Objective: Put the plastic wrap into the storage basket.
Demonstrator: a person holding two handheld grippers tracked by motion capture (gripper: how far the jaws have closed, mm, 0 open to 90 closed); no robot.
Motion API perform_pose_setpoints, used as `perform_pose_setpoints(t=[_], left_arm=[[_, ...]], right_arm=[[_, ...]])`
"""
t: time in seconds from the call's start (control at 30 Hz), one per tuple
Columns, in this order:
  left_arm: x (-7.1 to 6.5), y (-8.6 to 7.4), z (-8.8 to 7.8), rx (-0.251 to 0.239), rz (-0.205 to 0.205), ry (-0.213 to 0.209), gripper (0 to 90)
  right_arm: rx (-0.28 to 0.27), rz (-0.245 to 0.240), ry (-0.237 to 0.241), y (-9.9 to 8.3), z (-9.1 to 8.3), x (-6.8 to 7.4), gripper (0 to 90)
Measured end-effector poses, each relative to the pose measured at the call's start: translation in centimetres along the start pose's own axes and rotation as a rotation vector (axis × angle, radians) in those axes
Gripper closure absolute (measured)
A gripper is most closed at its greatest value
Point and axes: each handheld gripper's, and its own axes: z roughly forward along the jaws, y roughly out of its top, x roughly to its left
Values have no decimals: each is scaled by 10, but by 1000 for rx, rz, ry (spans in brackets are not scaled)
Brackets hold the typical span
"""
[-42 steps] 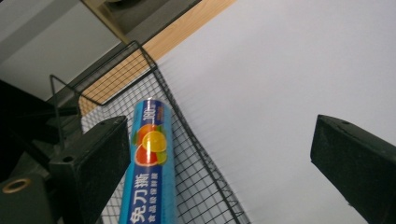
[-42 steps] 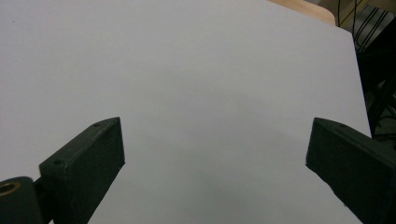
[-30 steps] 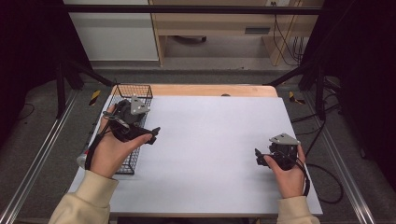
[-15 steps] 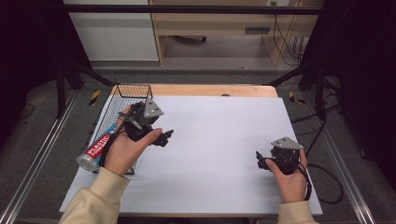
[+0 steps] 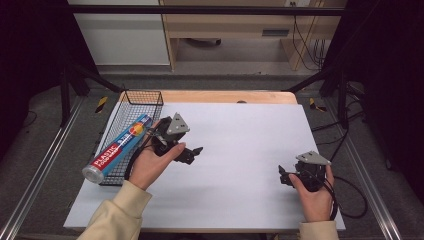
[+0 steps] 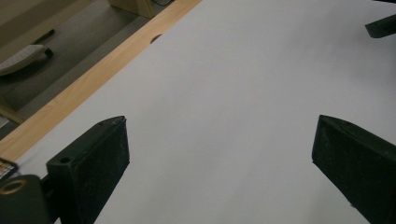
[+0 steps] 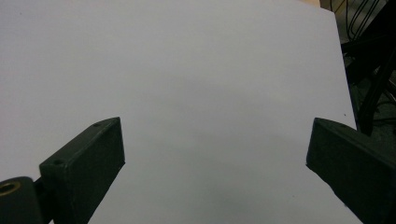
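A blue and red roll of plastic food wrap [image 5: 118,148] lies slanted in a black wire basket [image 5: 141,95] at the table's left edge, its silver end poking out over the basket's near rim. My left gripper [image 5: 192,154] hovers just right of the basket over the white sheet, its jaws pointing right. In the left gripper view my left gripper [image 6: 219,123] stands open with only white sheet between its jaws. My right gripper [image 5: 282,175] rests near the front right of the sheet, pointing left. In the right gripper view my right gripper [image 7: 217,123] is open and holds nothing.
A white sheet [image 5: 240,145] covers most of the wooden table [image 5: 230,96], whose bare strip runs along the far edge. Cables trail off the right side [image 5: 350,195]. A dark tip of the other gripper [image 6: 380,25] sits at the top right of the left gripper view.
My left hand has moved right, from over the basket onto the white sheet, which uncovers the roll of wrap. The right hand has barely shifted.
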Motion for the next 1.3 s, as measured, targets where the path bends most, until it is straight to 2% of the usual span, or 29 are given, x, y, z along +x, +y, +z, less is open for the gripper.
perform_pose_setpoints(t=[0.1, 0.13, 0.17, 0.5, 0.67, 0.93, 1.13, 1.3], left_arm=[[-6, -6, 14, 7, 15, -56, 42], [-6, -6, 14, 7, 15, -56, 41], [-8, -9, 20, 2, 10, -81, 42], [-23, -25, 42, 1, 14, -123, 42], [-32, -34, 50, -9, 11, -137, 42], [-44, -47, 62, 11, 18, -157, 42], [-46, -61, 68, 29, 11, -155, 42], [-45, -75, 70, 47, 4, -137, 42]], right_arm=[[4, 4, 4, -2, -1, 0, 47], [4, 2, 4, -2, -1, 0, 47], [7, 4, 4, -3, -1, 0, 48], [11, 9, 2, -5, -2, 1, 48], [9, 8, 4, -6, -3, 2, 49], [14, 9, 3, -7, -4, 2, 49], [10, 6, 6, -8, -4, 2, 49], [9, 21, 27, -9, -3, 2, 49]])
